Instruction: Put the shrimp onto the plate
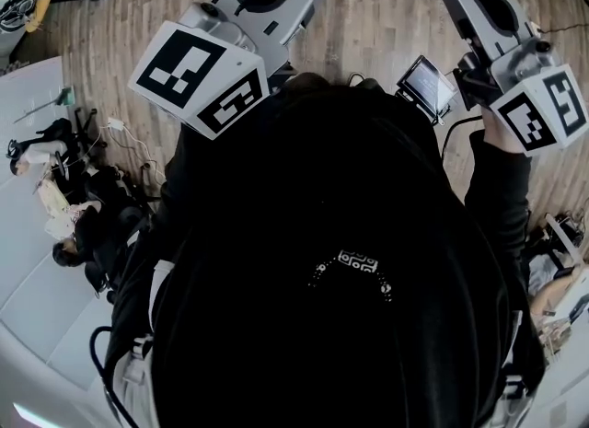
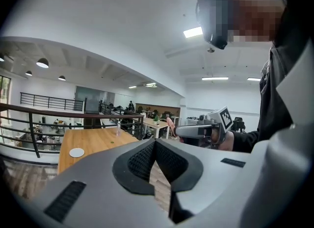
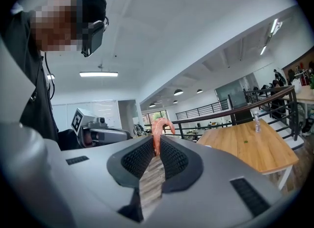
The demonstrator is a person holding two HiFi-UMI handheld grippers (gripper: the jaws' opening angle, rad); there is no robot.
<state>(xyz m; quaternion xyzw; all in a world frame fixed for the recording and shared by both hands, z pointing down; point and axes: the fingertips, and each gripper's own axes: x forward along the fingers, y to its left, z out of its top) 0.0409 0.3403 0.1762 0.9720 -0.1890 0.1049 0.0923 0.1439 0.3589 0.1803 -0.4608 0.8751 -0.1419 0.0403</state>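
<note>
A pink shrimp (image 3: 158,128) stands up, curled, between the pads of my right gripper (image 3: 157,146), which is shut on it. From the left gripper view the same shrimp (image 2: 169,123) pokes out of the right gripper (image 2: 177,132), held level in the air. My left gripper (image 2: 155,142) is shut with nothing in it. A small white plate (image 2: 76,152) lies on a long wooden table (image 2: 98,141) some way off. In the head view the person's dark clothing fills the middle, and only the two marker cubes (image 1: 202,76) (image 1: 543,109) and the gripper bodies show.
A clear bottle (image 3: 256,123) and a small green scrap (image 3: 245,141) are on the wooden table (image 3: 255,153). A dark railing (image 2: 64,119) runs behind it. More desks stand farther back. Wood floor (image 1: 386,12) lies below.
</note>
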